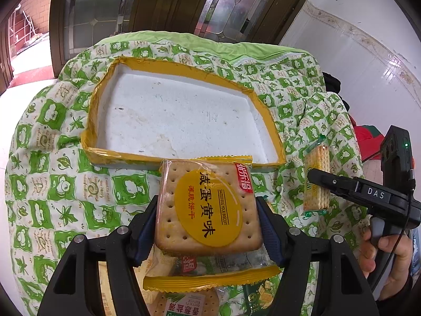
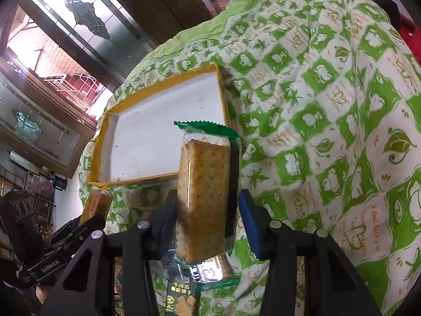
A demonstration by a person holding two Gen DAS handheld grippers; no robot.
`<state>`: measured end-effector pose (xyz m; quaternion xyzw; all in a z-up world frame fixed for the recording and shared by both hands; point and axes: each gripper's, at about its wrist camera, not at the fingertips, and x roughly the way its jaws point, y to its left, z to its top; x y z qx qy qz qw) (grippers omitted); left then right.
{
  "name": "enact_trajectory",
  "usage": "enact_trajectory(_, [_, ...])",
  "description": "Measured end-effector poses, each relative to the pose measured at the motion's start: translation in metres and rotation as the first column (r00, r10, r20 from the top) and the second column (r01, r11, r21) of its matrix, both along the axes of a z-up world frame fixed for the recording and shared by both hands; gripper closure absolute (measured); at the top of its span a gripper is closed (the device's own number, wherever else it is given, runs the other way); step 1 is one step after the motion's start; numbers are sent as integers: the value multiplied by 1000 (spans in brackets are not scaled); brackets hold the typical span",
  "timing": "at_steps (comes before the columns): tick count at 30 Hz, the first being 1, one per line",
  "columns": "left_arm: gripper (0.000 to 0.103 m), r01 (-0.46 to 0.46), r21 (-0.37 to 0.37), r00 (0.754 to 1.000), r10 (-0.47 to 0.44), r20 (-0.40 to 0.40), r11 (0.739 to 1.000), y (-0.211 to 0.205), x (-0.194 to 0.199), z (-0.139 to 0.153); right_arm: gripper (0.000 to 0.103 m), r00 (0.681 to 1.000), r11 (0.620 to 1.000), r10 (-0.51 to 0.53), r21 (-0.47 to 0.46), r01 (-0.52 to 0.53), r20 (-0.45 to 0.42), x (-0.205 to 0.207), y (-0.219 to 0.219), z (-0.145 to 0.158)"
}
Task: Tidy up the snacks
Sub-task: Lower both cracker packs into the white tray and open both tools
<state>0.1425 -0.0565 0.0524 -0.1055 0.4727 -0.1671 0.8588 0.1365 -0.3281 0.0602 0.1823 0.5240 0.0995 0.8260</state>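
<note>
My left gripper (image 1: 208,226) is shut on a yellow salted egg yolk biscuit pack (image 1: 208,205), held flat just in front of the tray's near rim. The tray (image 1: 171,110) is white foam with a yellow taped rim and holds nothing. To the right, my right gripper (image 1: 315,176) grips a green-wrapped cracker pack (image 1: 319,158) standing on edge. In the right wrist view that cracker pack (image 2: 205,184) sits upright between the fingers of the right gripper (image 2: 208,210), with the tray (image 2: 147,137) beyond it. The left gripper (image 2: 89,218) shows at lower left.
A green and white patterned cloth (image 1: 52,184) covers the rounded table. More snack packs lie under the grippers (image 1: 184,302), among them a dark green one (image 2: 181,300). A hand (image 1: 384,258) holds the right gripper's handle. Wooden doors with glass panels (image 1: 171,5) stand behind the table.
</note>
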Motion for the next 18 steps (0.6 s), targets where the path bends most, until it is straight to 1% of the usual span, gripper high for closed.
enact_trajectory(8, [31, 1, 24, 1000, -1, 6, 1000, -2, 8, 3, 57, 999, 1000, 28, -4, -28, 20, 16, 12, 8])
enact_trajectory(18, [30, -5, 48, 1000, 4, 20, 999, -4, 31, 11, 57, 997, 999, 46, 4, -47, 61, 46, 27, 20])
